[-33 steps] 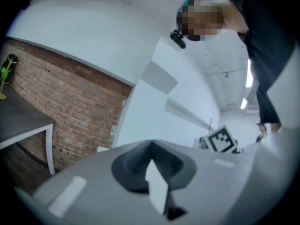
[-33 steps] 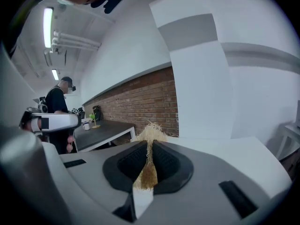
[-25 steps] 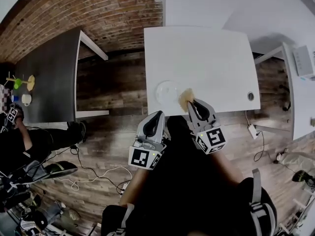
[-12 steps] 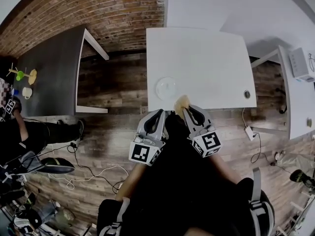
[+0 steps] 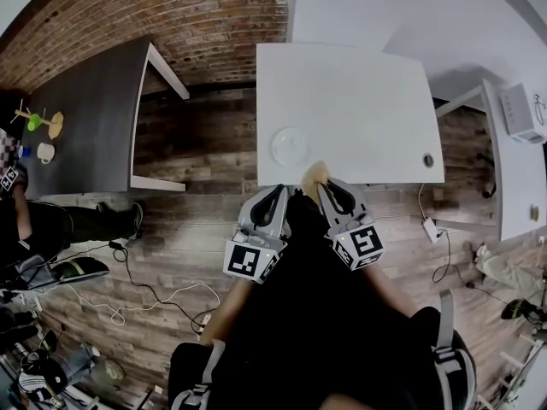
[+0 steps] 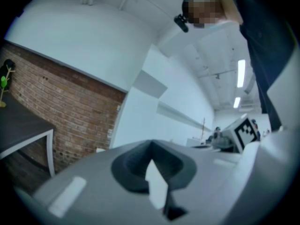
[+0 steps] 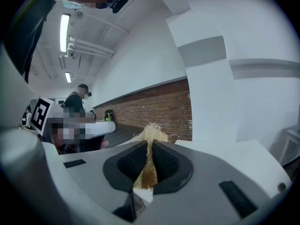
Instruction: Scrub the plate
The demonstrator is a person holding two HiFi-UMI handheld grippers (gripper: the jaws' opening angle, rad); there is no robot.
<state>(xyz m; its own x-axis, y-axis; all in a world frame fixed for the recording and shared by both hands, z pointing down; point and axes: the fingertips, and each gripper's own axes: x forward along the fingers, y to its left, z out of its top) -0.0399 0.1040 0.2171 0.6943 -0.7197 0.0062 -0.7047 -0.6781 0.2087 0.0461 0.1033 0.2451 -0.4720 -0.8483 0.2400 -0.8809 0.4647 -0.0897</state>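
Note:
A white round plate lies near the front edge of the white table in the head view. My right gripper is shut on a tan fibrous scrubber, held over the table's front edge, just right of and nearer than the plate. In the right gripper view the scrubber sticks out from between the closed jaws of the right gripper. My left gripper hangs in front of the table edge below the plate, shut and holding nothing. The left gripper view shows its jaws pointing up at walls and ceiling.
A dark table stands to the left with a mug and small green and yellow items. Another person sits at far left. Cables trail on the wooden floor. A cable hole marks the white table's right corner.
The right gripper and scrubber have drawn back from beside the plate toward the table's front edge. The left gripper has stayed close to my body.

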